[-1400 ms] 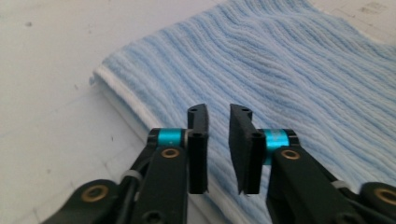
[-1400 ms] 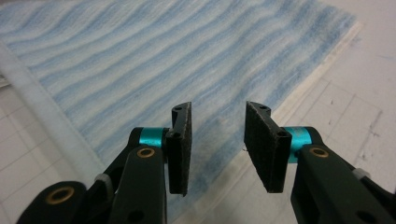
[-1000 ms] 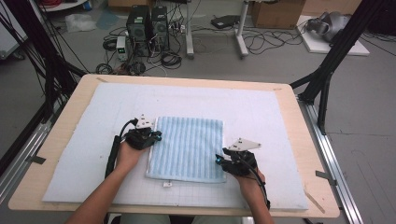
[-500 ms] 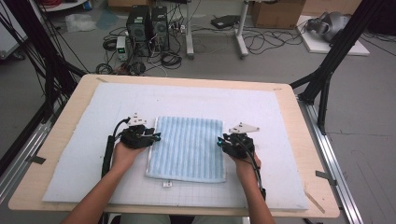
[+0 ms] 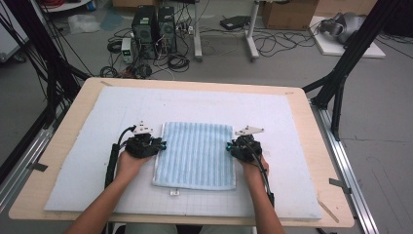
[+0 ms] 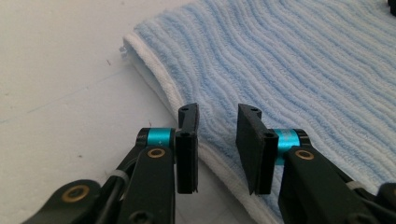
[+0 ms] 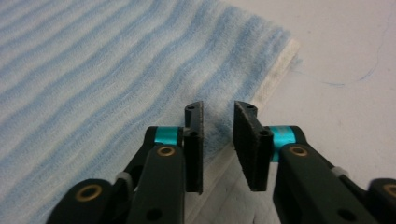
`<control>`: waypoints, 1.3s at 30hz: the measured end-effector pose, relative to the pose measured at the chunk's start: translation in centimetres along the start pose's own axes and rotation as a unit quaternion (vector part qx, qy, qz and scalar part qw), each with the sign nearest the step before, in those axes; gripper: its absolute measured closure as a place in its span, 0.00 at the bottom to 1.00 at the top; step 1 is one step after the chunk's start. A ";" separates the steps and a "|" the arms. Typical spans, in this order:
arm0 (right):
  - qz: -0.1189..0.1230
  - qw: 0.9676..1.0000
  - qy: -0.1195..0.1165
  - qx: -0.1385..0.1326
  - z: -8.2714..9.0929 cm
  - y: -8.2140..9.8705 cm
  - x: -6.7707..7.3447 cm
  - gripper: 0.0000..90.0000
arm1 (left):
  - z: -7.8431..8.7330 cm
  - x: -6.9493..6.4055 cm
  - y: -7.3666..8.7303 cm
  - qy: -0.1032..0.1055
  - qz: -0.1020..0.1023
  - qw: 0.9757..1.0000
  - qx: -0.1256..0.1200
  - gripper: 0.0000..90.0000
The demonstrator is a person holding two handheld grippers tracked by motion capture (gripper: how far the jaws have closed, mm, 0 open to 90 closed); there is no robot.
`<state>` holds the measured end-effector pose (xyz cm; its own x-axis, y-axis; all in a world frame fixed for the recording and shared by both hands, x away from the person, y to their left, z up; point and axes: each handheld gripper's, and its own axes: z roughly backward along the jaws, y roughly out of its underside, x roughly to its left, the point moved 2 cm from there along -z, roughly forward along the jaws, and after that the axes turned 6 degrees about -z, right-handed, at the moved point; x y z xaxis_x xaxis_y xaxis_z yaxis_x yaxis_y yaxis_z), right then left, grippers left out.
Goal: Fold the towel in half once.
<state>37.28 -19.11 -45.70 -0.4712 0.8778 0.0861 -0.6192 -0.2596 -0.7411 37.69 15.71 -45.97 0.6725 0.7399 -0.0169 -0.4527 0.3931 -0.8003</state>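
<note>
We find a folded blue-and-white striped towel [image 5: 195,155] lying flat on the white mat [image 5: 292,126] near the middle of the table [image 5: 321,146], its stripes and its slightly longer axis running from near to far.

The left gripper [image 5: 155,145] stands at the towel's left edge, about halfway along it; the right gripper [image 5: 233,147] stands at the right edge, directly opposite. Each hand is equally close to its own edge, so neither has the advantage.

In the left gripper view, the jaws stand partly apart, a narrow gap between them, having just closed a little. They sit over the white hem [image 6: 187,105] of the towel, one jaw over the bare mat, the other over the striped pile. We see no cloth pinched between the pads.

In the right gripper view, the jaws stand at a similar narrow gap. The towel's right edge [image 7: 275,74] passes beneath and between them, with blue pile visible through the gap. Again nothing is pressed.

We judge that the coming move turns on this relation: the towel lies inward of both grippers, each edge running across the line of the jaws. Each gripper would have to drop slightly and close on its hem to take hold. Both edges look thick and layered, so a shallow bite may catch only the top layer.
</note>
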 end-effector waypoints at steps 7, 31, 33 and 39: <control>-0.026 0.999 -0.026 -0.034 -1.5 -2.2 -1.2 0.72 | -0.4 0.6 -0.6 0.006 0.018 0.999 -0.030 0.79; 0.009 0.998 -0.001 -0.066 4.6 0.3 -1.3 0.32 | 3.8 2.7 0.4 0.064 -0.004 0.987 -0.146 0.61; 0.010 0.997 -0.001 -0.073 5.1 0.8 -1.1 0.25 | 4.1 2.7 0.5 0.068 0.017 0.987 -0.144 0.51; 0.027 0.997 0.018 -0.074 5.4 2.1 -1.0 0.14 | 5.2 2.7 0.7 0.052 0.034 0.985 -0.159 0.24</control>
<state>33.07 -22.73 -43.69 -0.4776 0.8783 0.0211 -0.4920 -0.2475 -0.8347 36.13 20.82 -43.47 0.7110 0.6922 -0.1241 -0.3029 0.1421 -0.9424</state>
